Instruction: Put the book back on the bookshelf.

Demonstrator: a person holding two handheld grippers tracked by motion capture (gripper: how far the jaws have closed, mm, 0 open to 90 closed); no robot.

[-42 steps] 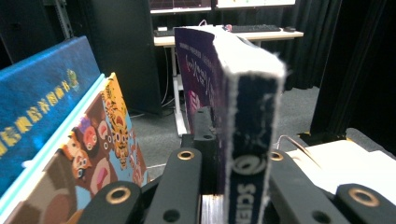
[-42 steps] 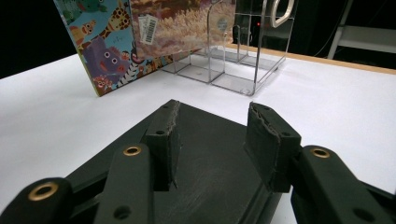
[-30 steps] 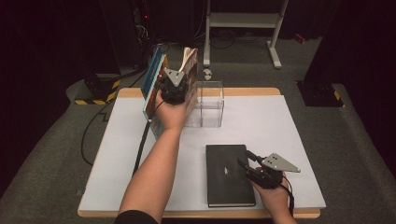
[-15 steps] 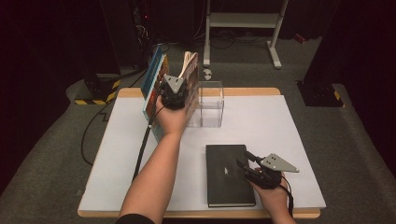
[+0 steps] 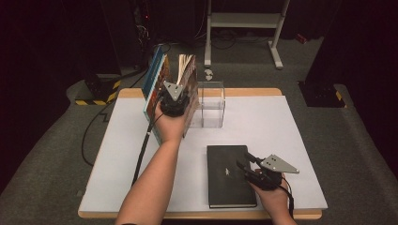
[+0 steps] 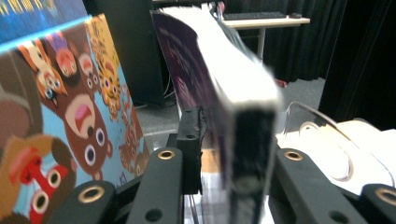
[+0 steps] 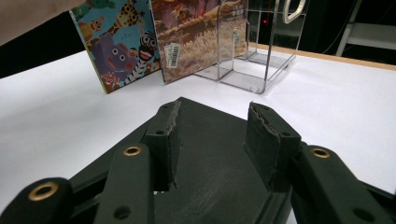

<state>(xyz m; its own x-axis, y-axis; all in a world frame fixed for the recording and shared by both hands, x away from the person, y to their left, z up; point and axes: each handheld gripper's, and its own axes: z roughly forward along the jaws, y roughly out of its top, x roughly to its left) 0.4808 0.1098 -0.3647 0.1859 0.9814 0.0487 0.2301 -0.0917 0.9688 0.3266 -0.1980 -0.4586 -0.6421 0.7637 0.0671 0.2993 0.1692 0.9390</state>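
A: The left gripper is at the table's far-left corner, its jaws astride the spine edge of the purple paperback, and they have just been opening. The book is between them, though the near pad looks to have come off the cover.

B: So is the book standing on its own?

A: It seems so. It stands upright, leaning toward the clear acrylic book holder, with the animal picture book just beside it on the other side.

B: How would you finish the release?

A: I'd spread the jaws a little wider, then draw straight back along the spine without brushing either cover. A sideways nudge could tip both books.

B: And the right gripper?

A: It rests on the black notebook near the front edge, jaws partly spread, pinching nothing. I'd say it should wait until the left hand is clear.
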